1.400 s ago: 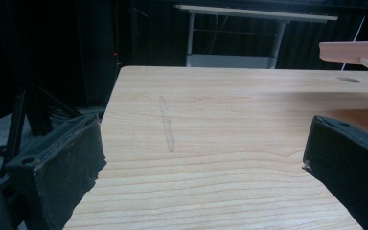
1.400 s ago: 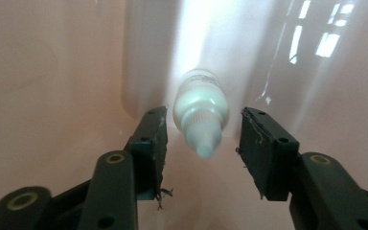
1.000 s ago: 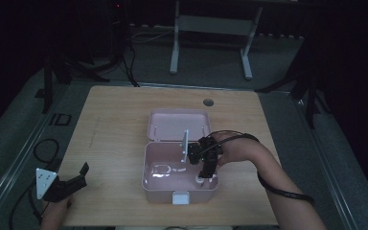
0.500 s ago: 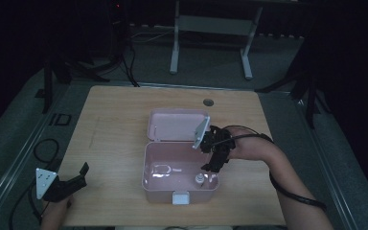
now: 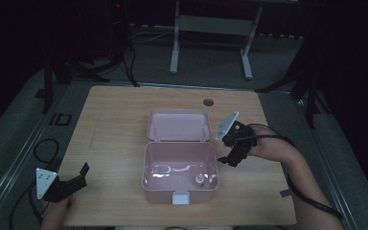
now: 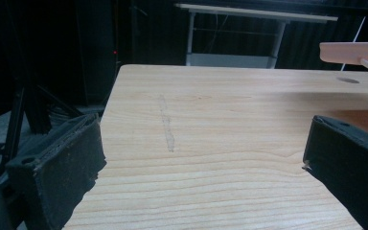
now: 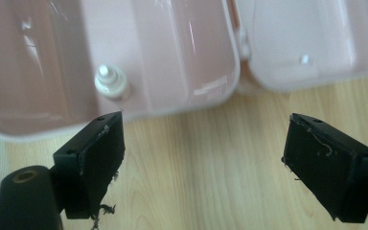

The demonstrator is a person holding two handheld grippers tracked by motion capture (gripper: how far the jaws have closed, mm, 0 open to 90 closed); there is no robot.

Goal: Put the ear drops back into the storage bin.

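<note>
A small white bottle (image 5: 199, 180) stands inside the open pink box (image 5: 179, 189) at mid-desk (image 5: 115, 120), apparently already delivered; the right tool (image 5: 230, 151), jaws just spread wide and empty, hovers beside the box, the left tool (image 5: 72, 179) rests open and idle at the desk's near corner; the lid (image 5: 178, 125) remains to be closed
</note>
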